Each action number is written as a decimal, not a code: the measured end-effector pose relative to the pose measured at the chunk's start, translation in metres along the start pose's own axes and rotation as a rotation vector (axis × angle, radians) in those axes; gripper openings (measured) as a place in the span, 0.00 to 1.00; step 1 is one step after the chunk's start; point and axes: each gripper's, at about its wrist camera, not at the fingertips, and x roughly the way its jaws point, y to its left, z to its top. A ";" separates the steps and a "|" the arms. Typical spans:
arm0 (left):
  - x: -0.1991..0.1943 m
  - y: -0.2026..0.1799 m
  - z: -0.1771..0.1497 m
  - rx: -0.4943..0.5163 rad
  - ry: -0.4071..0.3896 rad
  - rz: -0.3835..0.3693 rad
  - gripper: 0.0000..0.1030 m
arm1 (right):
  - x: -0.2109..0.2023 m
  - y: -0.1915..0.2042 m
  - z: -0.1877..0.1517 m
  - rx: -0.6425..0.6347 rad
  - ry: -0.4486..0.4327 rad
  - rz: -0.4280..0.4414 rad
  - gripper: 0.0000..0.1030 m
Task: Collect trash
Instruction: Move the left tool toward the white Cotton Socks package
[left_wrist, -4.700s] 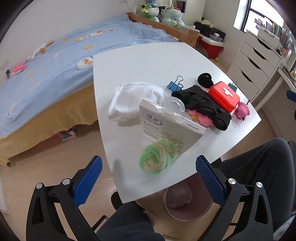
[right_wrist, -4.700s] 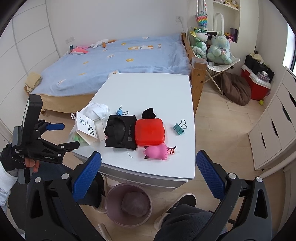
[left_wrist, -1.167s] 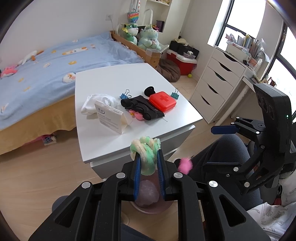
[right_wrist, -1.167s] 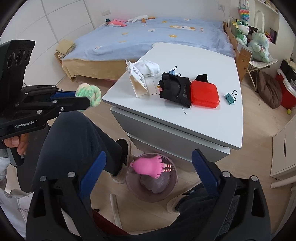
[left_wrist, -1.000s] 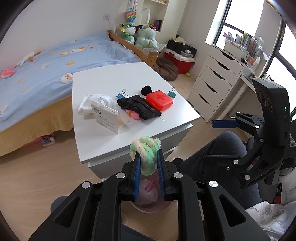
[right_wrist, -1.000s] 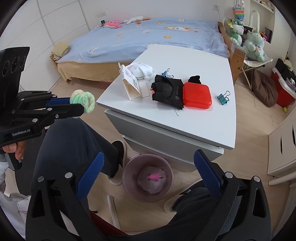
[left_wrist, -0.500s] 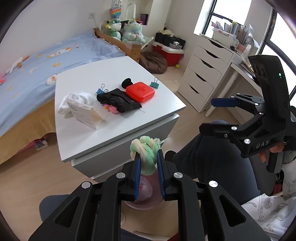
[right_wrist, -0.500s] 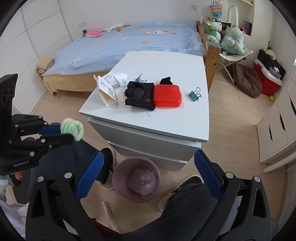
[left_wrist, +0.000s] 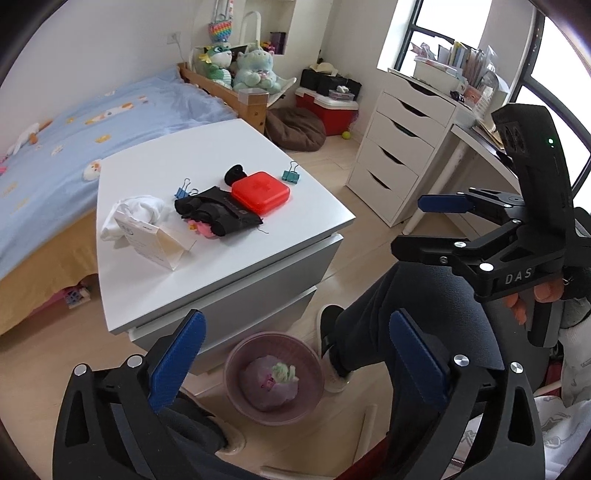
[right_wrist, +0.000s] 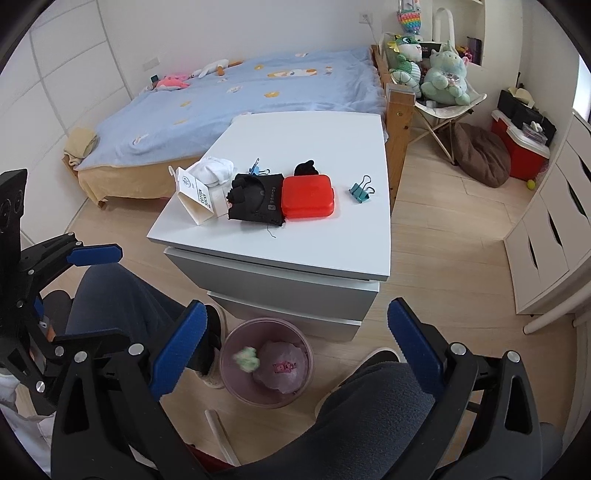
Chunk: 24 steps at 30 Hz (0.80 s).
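Observation:
A pink waste bin (left_wrist: 236, 373) (right_wrist: 236, 384) stands on the floor in front of the white table (left_wrist: 229, 273) (right_wrist: 295, 254). The green-and-white bundle (left_wrist: 283, 371) (right_wrist: 246, 359) is inside the bin's rim, blurred in the right wrist view, beside a pink toy (right_wrist: 283, 367) on a crumpled bag. My left gripper (left_wrist: 295, 350) is open and empty above the bin. My right gripper (right_wrist: 291, 339) is open and empty above the bin too. Each gripper shows in the other's view.
On the table lie a white paper package (left_wrist: 147, 240), white cloth (left_wrist: 136, 210), black gloves (left_wrist: 218, 218), a red case (left_wrist: 260, 192), a pink item under the gloves and binder clips (left_wrist: 291, 174). My legs (left_wrist: 406, 314) are right of the bin. A bed and drawers flank the table.
My left gripper has opened and the green-and-white bundle has dropped from it into the bin. The right gripper stays open after the pink toy fell in a second ago.

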 end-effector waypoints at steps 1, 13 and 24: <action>0.000 0.002 0.000 -0.007 0.000 0.009 0.93 | 0.000 0.000 0.000 0.001 0.000 0.002 0.94; -0.004 0.018 0.000 -0.065 -0.018 0.045 0.93 | 0.002 0.005 0.002 -0.002 -0.001 0.017 0.95; -0.014 0.046 0.010 -0.110 -0.058 0.081 0.93 | 0.008 0.013 0.021 -0.029 -0.011 0.036 0.96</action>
